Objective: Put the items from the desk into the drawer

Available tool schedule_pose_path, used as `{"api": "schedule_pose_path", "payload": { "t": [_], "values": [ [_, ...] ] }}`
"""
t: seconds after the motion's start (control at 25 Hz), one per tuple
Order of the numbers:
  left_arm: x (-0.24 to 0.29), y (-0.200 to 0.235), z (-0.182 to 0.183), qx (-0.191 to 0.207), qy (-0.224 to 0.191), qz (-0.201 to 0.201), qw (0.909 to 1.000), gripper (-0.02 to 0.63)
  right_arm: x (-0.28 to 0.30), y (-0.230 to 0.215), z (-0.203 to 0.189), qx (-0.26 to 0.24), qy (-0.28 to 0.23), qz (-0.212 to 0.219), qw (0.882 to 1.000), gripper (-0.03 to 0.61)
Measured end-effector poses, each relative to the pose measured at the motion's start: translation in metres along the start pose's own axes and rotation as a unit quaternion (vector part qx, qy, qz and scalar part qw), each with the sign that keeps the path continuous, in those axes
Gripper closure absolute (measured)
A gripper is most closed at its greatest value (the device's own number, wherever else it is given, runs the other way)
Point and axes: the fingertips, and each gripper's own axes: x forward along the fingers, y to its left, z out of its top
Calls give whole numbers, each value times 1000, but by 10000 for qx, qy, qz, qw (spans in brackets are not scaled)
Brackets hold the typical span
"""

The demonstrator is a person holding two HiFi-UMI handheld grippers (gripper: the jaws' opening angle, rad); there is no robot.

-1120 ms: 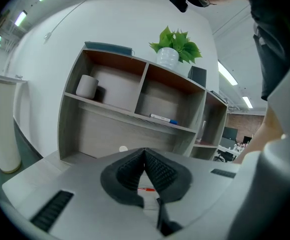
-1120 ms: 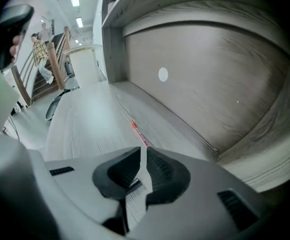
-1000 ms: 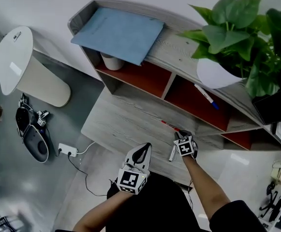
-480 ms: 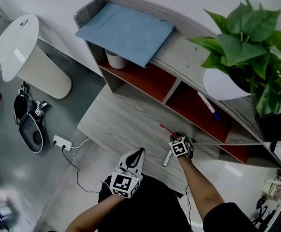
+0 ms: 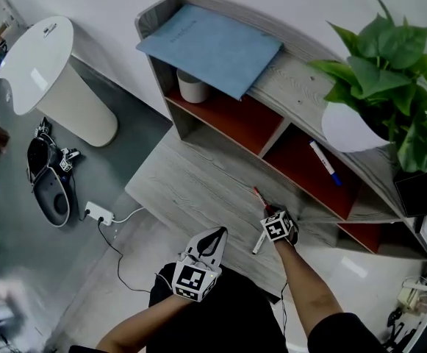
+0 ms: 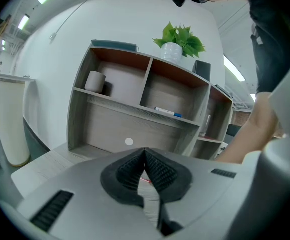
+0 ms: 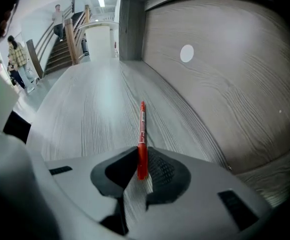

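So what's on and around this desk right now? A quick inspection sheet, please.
Surface: grey wood desk, shelf unit at its back.
Job's things: red pen in the right tongs; white pen lying on the desk beside them.
Clutter: blue-capped marker, white cup, blue folder, potted plant, all on the shelf unit.
Grippers: left tongs shut, empty; right tongs shut on the red pen.
Cables: power strip and lead on the floor.
Surroundings: white bin, shoes.

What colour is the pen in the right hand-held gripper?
Red; the pen shows best in the right gripper view.
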Motion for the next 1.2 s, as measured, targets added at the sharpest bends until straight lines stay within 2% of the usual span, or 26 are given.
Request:
{"api": "schedule_pose_path", "payload": {
  "t": [0.32, 0.76, 1.2],
  "values": [
    [-17, 6, 4, -12, -58, -101, 9999, 609, -27, 12, 11, 439, -375, -68, 9983, 508],
    [-58, 21, 3, 20, 31, -369, 9993, 609, -77, 49, 27, 1122, -870, -589, 9881, 508],
    [-100, 10, -4, 14, 3, -1065, 9943, 609, -144, 106, 39, 1686, -1351, -1005, 9712, 508]
  ]
}}
